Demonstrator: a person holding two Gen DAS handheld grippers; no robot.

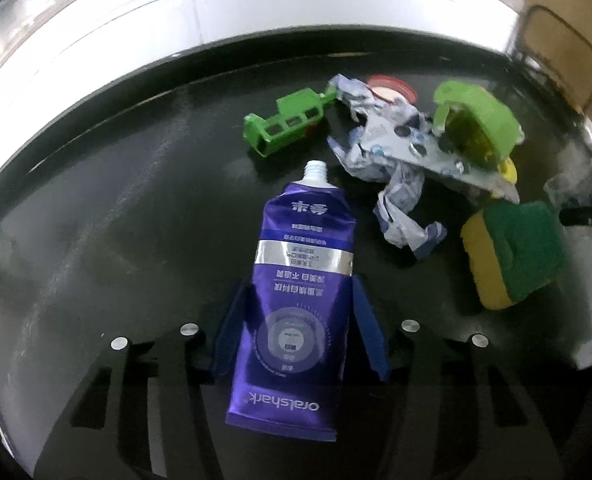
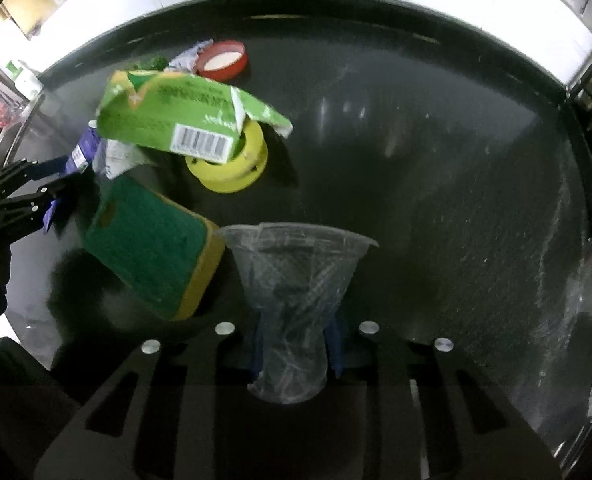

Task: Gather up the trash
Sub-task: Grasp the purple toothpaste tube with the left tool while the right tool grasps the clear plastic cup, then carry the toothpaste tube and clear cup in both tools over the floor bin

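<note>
The left gripper has its jaws around a purple tube that lies flat on the dark tabletop. The blue pads sit against the tube's two long edges, about halfway closed, so the grip is across the width. The tube's long axis runs straight away from the gripper, with its uncapped nozzle pointing to the far side and its crimped end back under the gripper body.

The right gripper has its jaws squeezed narrow on a clear plastic cup. The cup is pinched at its waist, its wide rim flaring out ahead of the jaws and its base back toward the camera. It looks crushed where the pads bite.

The rest of the trash lies between the two hands: a sponge just beside the cup, a green carton resting on a yellow tape roll, a red lid further off, crumpled wrapper and a green plastic piece.

Both hands appear loaded, so the next move is likely a lift and carry to a bin, which is not in view. The tube is held near its middle and should come up level; being slick, it could slip lengthwise if tilted. The sponge is nearest the right hand for a later pick.
</note>
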